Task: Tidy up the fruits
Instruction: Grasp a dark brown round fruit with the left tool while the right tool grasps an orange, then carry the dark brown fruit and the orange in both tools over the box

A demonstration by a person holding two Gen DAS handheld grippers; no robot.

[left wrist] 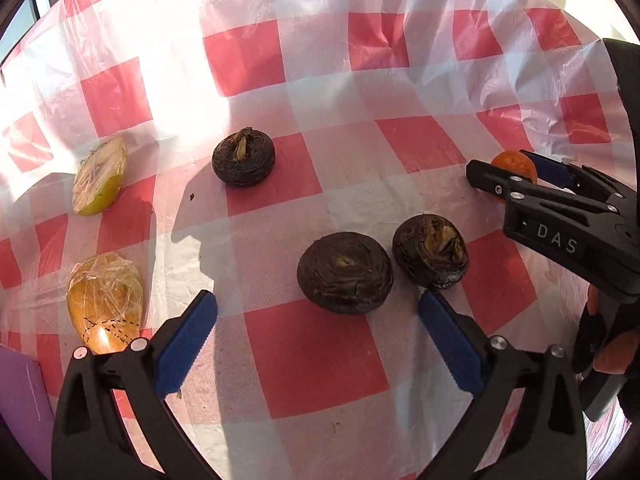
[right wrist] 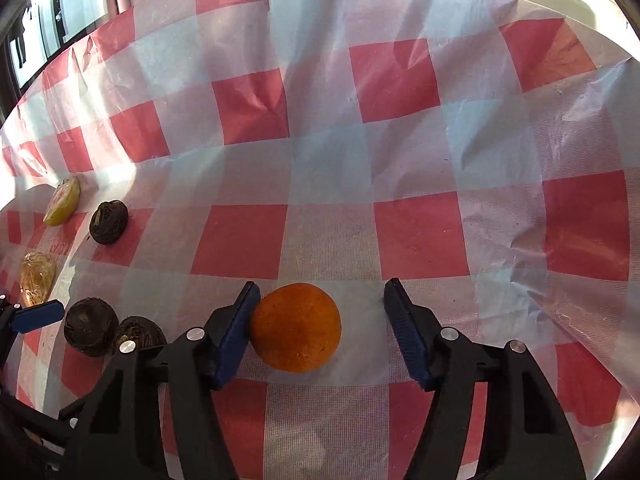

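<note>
An orange (right wrist: 296,328) lies on the checked tablecloth between my right gripper's (right wrist: 322,312) open fingers, touching the left pad; a gap stays at the right pad. It also shows in the left wrist view (left wrist: 516,166), partly hidden by the right gripper (left wrist: 512,168). My left gripper (left wrist: 318,314) is open and empty, with a dark round fruit (left wrist: 345,278) just ahead between its tips. A second dark fruit (left wrist: 430,251) lies beside it, a third (left wrist: 243,157) farther back. Two plastic-wrapped fruit pieces, yellow-green (left wrist: 100,176) and orange-yellow (left wrist: 105,300), lie at the left.
The red-and-white checked tablecloth (right wrist: 400,160) is wrinkled and rises at the back. A purple object (left wrist: 24,400) sits at the lower left edge of the left wrist view. A window with curtains (right wrist: 80,0) is behind the table at the far left.
</note>
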